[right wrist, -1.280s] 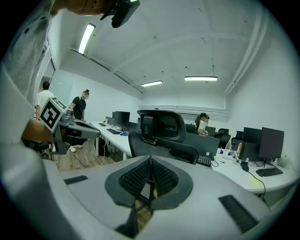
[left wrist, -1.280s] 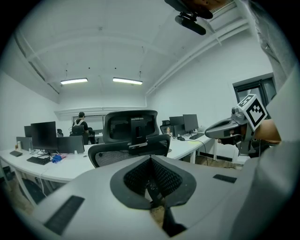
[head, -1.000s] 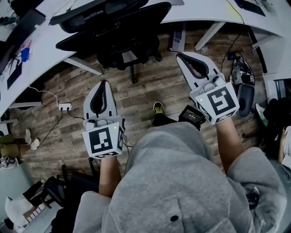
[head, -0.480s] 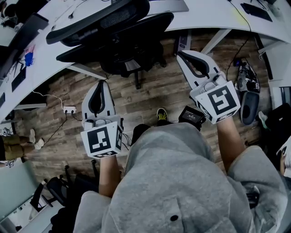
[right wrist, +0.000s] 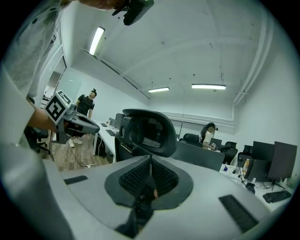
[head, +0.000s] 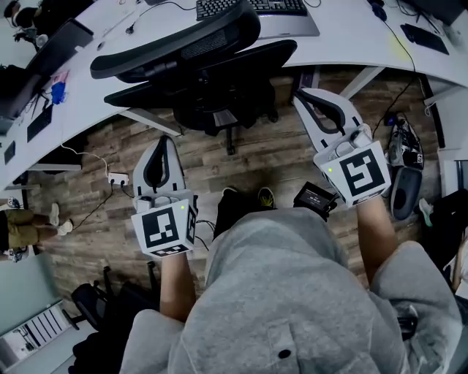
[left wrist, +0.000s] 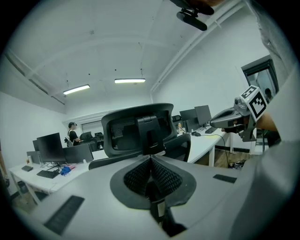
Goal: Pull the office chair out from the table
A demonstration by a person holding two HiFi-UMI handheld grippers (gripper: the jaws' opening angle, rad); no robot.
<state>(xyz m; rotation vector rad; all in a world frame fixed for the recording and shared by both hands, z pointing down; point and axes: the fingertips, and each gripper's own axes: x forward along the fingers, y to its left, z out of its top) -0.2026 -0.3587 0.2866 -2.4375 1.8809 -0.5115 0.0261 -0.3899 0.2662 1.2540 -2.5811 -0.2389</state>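
A keyboard [head: 252, 7] lies up top, a white power strip [head: 117, 177] on the wooden floor [head: 278, 157].

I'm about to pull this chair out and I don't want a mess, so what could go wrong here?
The left claw and right claw are shut and clear of the chair; shut, they may only slip off its back. The power strip on the floor nearby could snag a wheel.

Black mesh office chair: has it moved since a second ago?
No. The black mesh office chair keeps its place beside the white desk's slanted leg.
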